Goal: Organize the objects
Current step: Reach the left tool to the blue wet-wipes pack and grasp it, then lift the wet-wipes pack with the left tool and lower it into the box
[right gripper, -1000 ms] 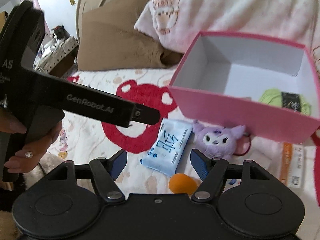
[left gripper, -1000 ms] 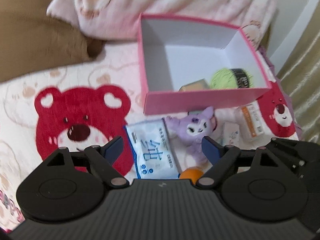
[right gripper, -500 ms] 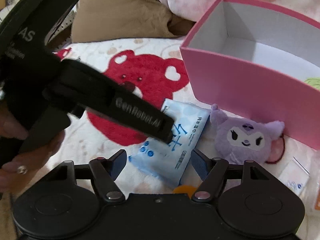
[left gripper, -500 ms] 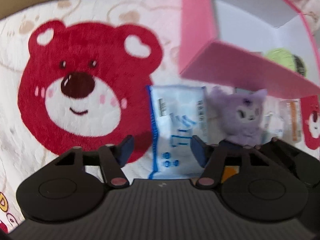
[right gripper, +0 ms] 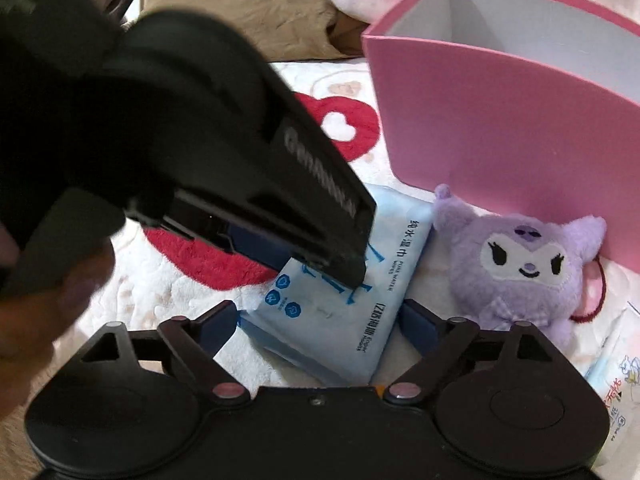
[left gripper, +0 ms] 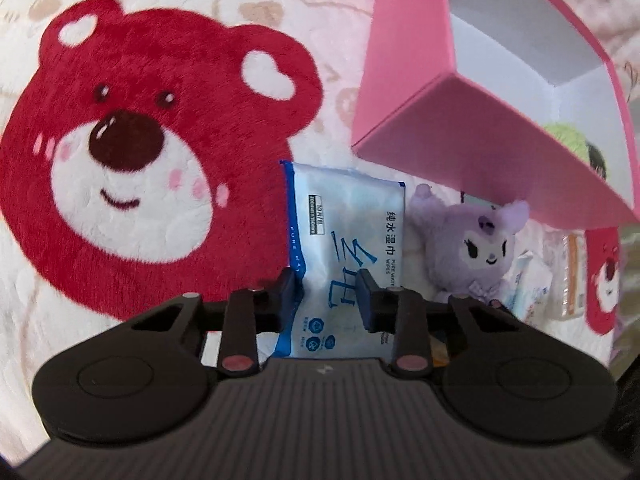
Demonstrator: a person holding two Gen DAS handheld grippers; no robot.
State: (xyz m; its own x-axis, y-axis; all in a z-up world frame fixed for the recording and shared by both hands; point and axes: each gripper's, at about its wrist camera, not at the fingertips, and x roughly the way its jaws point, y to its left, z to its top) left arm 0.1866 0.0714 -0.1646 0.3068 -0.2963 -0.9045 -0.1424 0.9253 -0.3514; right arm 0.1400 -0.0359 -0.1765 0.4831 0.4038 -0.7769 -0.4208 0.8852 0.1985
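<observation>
A blue wet-wipes pack (left gripper: 344, 232) lies on the bear-print blanket, in front of an open pink box (left gripper: 460, 132). My left gripper (left gripper: 329, 292) points steeply down. Its jaws are closing, and the pads pinch the near part of the pack. The right wrist view shows the pack (right gripper: 360, 300) with that left gripper (right gripper: 340, 268) pressed onto it from the upper left. My right gripper (right gripper: 318, 320) is low over the pack's near end, its jaws opening. The pack lies between its fingers and does not touch them. A purple plush (right gripper: 520, 268) sits just right of the pack.
The pink box (right gripper: 500, 120) stands close behind the plush (left gripper: 476, 252), with green yarn (left gripper: 568, 136) inside. A small tissue pack (left gripper: 532, 280) lies to the right. A brown pillow (right gripper: 240, 12) lies behind. A person's hand (right gripper: 32, 320) is at the left.
Both grippers came down onto the wipes pack. The left jaws went from wide apart to pinching the pack. The right jaws spread wider around its near end.
</observation>
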